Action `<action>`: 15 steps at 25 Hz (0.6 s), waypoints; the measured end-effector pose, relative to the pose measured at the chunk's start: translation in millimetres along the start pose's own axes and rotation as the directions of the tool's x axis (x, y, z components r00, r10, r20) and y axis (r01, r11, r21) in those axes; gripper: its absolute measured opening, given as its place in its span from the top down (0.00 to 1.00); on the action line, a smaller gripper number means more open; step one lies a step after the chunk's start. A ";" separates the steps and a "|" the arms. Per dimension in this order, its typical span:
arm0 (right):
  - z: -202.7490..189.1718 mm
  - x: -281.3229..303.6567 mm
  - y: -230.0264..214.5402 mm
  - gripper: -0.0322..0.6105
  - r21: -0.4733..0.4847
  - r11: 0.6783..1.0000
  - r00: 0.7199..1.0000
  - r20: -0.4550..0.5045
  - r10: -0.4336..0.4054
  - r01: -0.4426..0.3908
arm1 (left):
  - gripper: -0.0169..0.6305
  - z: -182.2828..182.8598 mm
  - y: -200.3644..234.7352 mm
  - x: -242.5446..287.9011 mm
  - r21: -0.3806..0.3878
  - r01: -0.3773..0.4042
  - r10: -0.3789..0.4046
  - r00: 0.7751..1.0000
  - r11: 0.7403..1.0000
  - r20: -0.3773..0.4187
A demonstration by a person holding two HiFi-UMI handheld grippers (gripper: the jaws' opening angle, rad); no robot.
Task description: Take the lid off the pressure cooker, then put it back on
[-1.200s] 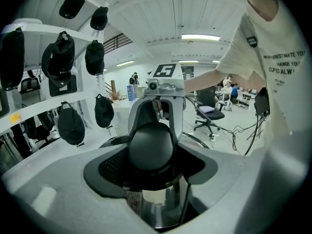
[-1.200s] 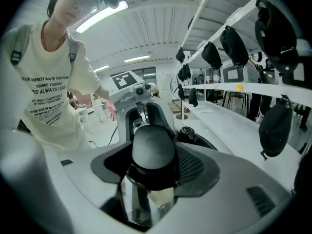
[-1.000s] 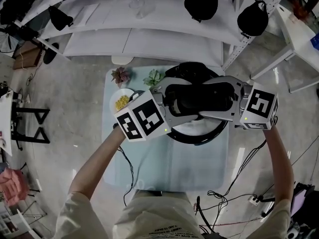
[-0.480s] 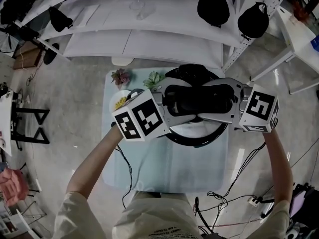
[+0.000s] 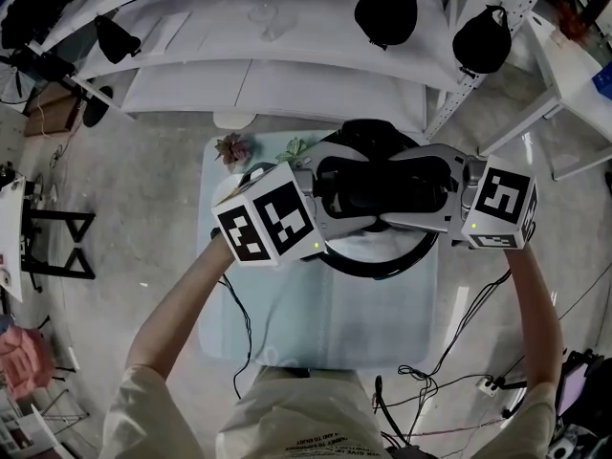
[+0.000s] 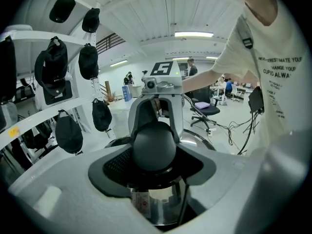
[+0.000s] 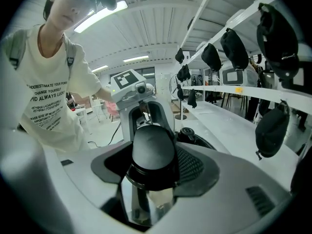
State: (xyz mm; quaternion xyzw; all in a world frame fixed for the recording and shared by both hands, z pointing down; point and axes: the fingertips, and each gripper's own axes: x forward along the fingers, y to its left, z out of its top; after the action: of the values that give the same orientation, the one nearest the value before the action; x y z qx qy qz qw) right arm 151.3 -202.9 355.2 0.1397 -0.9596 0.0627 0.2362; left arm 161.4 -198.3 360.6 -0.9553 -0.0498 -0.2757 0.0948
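The pressure cooker [image 5: 382, 261] stands on a pale blue table [image 5: 316, 314], its steel lid [image 5: 368, 247] seated on the pot. The lid's black knob [image 5: 371, 191] rises at the centre. My left gripper [image 5: 346, 197] reaches in from the left and my right gripper [image 5: 400, 197] from the right, facing each other. Both have their jaws around the knob. In the left gripper view the knob [image 6: 154, 147] fills the gap between the dark pads [image 6: 114, 165]. The right gripper view shows the same knob [image 7: 152, 150] sitting against that gripper's pads [image 7: 195, 162].
Two small potted plants [image 5: 231, 146] [image 5: 295, 148] stand at the table's far left corner. Behind the table are white shelves with black caps hanging [image 5: 386, 10] [image 5: 482, 41]. Cables lie on the floor at the right [image 5: 449, 361].
The left gripper's marker cube has shifted slightly up and turned a little, and now hides the bowl of yellow food beside it. The right gripper and the lid have stayed put.
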 end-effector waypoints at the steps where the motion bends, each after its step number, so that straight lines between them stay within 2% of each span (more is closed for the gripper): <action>1: 0.2 -0.1 0.1 0.52 0.001 1.000 1.000 0.001 -0.002 0.002 | 0.54 0.3 0.1 -0.1 0.004 0.000 0.000 1.000 1.000 -0.004; 15: 0.8 -4.5 5.3 0.52 0.003 1.000 1.000 -0.018 0.010 -0.010 | 0.54 6.3 -5.0 -0.2 0.005 -0.018 0.018 1.000 1.000 0.001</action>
State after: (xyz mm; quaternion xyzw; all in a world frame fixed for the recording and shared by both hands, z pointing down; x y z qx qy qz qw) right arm 153.1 -196.9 352.1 0.1348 -0.9579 0.0663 0.2446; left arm 163.8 -192.1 356.0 -0.9555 -0.0420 -0.2742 0.0999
